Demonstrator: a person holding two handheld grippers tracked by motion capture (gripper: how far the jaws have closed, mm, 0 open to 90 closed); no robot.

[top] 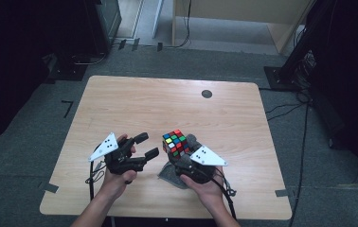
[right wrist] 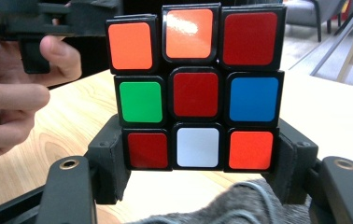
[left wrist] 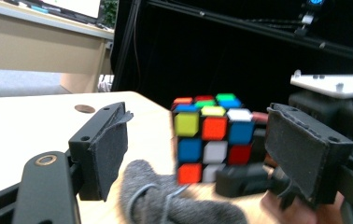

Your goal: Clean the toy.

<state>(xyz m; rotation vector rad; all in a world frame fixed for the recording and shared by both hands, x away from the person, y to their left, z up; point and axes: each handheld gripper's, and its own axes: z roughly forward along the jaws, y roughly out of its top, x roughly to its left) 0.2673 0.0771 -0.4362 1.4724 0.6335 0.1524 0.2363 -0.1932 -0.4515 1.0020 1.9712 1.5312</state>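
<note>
We grip the cube (right wrist: pixel 195 86) in our right hand-held gripper (right wrist: pixel 198 161); the left hand-held gripper (top: pixel 146 145), jaws apart and empty, should close on its side next

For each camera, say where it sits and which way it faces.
High view: above the person's side, looking forward and down on the table; both forearms, left gripper and right gripper show.
Left gripper view: between its own fingers, level, toward the cube and the right gripper.
Right gripper view: close on the cube between its fingers; the other hand behind.
All share the cube.
</note>
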